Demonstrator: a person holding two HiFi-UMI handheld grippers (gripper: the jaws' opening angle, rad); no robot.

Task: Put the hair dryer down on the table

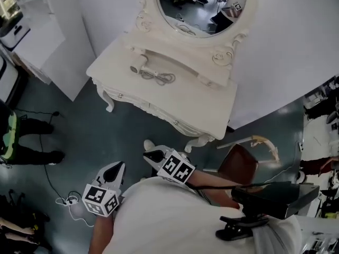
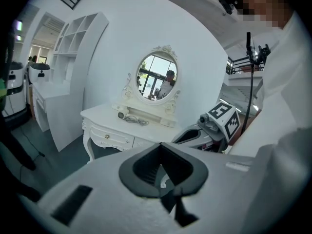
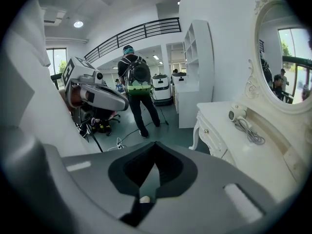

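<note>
One hair dryer point(image 1: 139, 67) lay on the far table point(image 1: 212, 107), one mirror point(image 1: 201, 7) behind; my left tongs point(image 1: 117, 168) and right tongs point(image 1: 151, 156) were closed, empty.

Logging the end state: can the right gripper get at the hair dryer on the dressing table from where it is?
Likely not without a step closer. The hair dryer lies uncovered on the dressing table, with nothing over it, but the right gripper, jaws shut, is held well short of it, with floor between them.
</note>
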